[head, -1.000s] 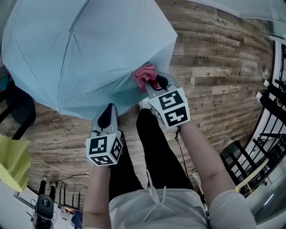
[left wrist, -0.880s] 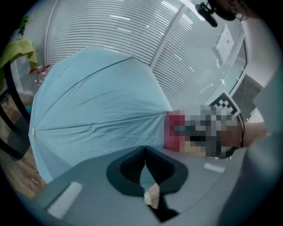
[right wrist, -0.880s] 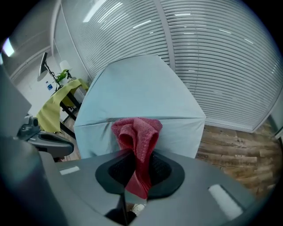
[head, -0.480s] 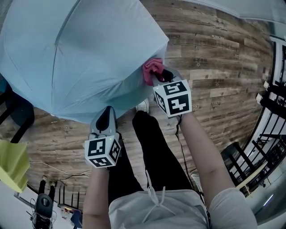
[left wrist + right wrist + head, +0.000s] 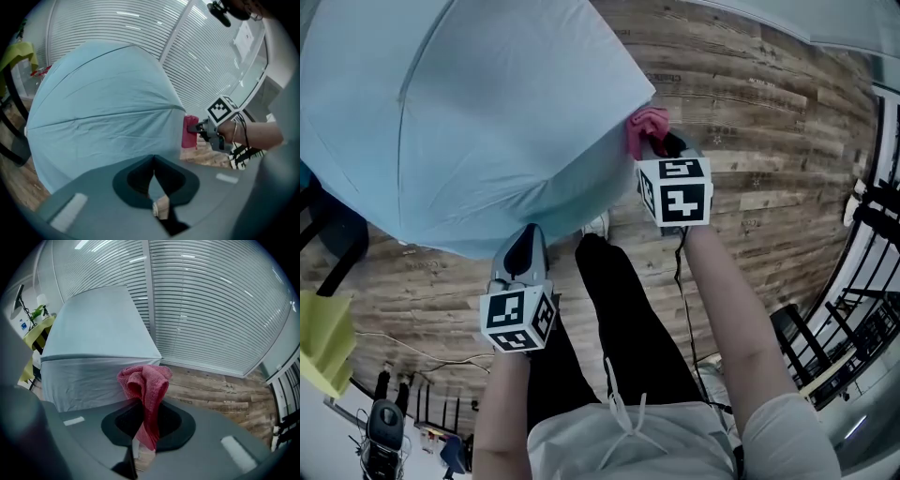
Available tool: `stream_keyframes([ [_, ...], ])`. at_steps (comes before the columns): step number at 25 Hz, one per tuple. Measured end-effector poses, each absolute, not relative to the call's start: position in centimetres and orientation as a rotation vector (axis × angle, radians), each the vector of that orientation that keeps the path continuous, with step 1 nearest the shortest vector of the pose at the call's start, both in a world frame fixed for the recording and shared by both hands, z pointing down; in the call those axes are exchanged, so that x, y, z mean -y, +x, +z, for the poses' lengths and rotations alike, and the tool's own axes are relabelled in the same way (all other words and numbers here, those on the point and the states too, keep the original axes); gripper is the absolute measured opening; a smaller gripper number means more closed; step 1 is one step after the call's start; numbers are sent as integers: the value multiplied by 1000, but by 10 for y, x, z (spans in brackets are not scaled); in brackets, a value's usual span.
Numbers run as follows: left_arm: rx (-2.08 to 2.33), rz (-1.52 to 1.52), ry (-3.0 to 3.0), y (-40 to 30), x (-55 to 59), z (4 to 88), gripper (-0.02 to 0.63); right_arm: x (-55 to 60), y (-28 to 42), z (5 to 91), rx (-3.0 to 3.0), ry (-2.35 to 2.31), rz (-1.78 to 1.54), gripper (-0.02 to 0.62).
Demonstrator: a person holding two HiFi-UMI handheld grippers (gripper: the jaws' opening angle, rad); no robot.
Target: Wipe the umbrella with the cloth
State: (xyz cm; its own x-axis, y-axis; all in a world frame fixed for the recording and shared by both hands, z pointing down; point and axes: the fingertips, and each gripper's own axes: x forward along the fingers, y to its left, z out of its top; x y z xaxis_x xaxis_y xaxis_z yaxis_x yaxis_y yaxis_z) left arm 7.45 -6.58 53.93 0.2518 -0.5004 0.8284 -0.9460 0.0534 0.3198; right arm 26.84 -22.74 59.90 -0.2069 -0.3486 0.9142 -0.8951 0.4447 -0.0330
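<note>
An open light-blue umbrella [image 5: 469, 112] fills the upper left of the head view. A pink cloth [image 5: 645, 127] presses against its right rim, with my right gripper [image 5: 659, 145] shut on it. In the right gripper view the cloth [image 5: 145, 378] bunches up out of the jaws [image 5: 147, 413], just beside the canopy's corner [image 5: 98, 343]. My left gripper [image 5: 525, 239] sits at the umbrella's lower edge, jaws closed with pale blue fabric between them [image 5: 153, 161]. The left gripper view also shows the cloth [image 5: 190, 132] and the right gripper [image 5: 206, 127] at the canopy's right rim.
The floor is wood plank [image 5: 750, 103]. The person's black trouser legs [image 5: 619, 319] and a white shoe [image 5: 598, 225] are below the umbrella. A dark chair [image 5: 333, 234] and a yellow sheet [image 5: 323, 342] are at the left, a black rack [image 5: 872, 216] at the right. Window blinds [image 5: 211, 301] lie beyond.
My right gripper has carried the cloth up and to the right along the umbrella's rim. The canopy has shifted a little. The left gripper has stayed in place.
</note>
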Motion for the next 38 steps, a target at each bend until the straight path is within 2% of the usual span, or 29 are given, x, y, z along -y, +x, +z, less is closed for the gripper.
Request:
stream_keyframes([
  [9,1360,548,1686,89,67,513,8,200,300,575,1687,1185,738,60],
  [15,1330,561,1740,50,28,499,8,148,273,551,1679,1243,741,60],
  [19,1370,632,1769,-6,1,494,8,106,225,531,1728,1241,771,60],
  [23,1408,572,1757,-57,-24,481,8,58,166,520,1762,1226,790,60],
  [38,1527,546,1640,-257,-122,497,8,-51,-103,540,1897,944,814,61],
])
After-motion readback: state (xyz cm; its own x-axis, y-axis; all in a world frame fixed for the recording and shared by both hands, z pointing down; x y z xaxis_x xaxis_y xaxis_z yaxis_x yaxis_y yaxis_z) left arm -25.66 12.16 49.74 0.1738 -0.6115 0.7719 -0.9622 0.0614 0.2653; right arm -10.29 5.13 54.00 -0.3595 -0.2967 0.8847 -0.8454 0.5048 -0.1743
